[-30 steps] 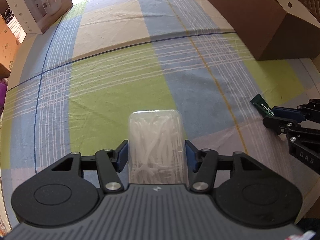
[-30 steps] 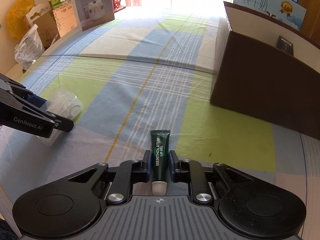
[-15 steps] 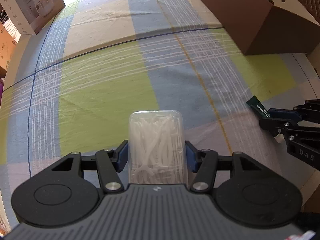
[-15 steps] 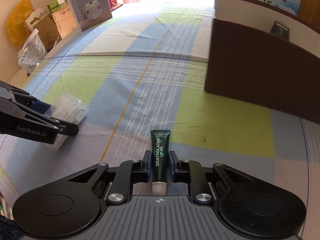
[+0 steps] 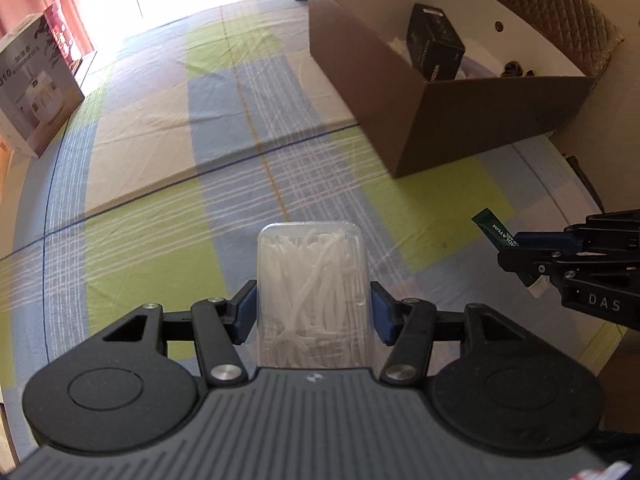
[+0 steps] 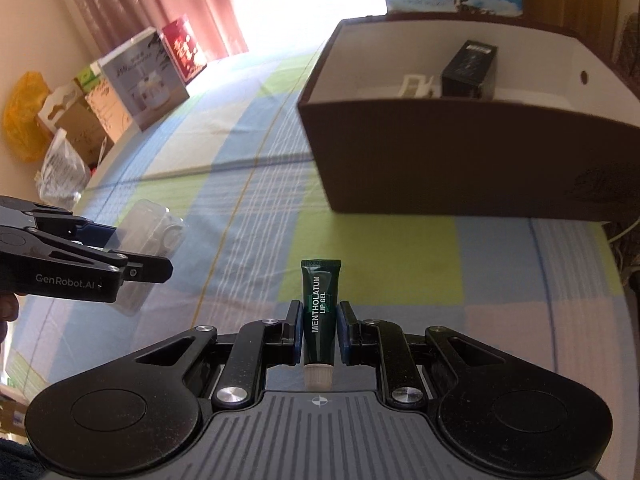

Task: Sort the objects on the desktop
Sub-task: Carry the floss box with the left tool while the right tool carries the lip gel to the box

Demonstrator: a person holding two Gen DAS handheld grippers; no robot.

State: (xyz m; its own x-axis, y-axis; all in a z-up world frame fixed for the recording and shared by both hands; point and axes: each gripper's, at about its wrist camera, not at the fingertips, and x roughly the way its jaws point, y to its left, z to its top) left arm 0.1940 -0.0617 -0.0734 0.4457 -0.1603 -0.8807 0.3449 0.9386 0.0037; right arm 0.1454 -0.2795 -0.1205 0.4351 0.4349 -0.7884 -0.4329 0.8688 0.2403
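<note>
Clear plastic floss-pick box (image 5: 311, 288) clamped in left gripper (image 5: 312, 312); green lip gel tube (image 6: 320, 312) pinched in right gripper (image 6: 319, 334). Both held above the checked cloth (image 5: 160, 240), brown cardboard box (image 6: 460, 168) far right. Risk: slick tube slipping out, or catching the box's near wall.

A clear plastic case (image 5: 311, 292) packed with white floss picks is held lengthwise above the plaid cloth. A dark green lip gel tube (image 6: 320, 314), labelled MENTHOLATUM, is held with its white cap toward the camera.
</note>
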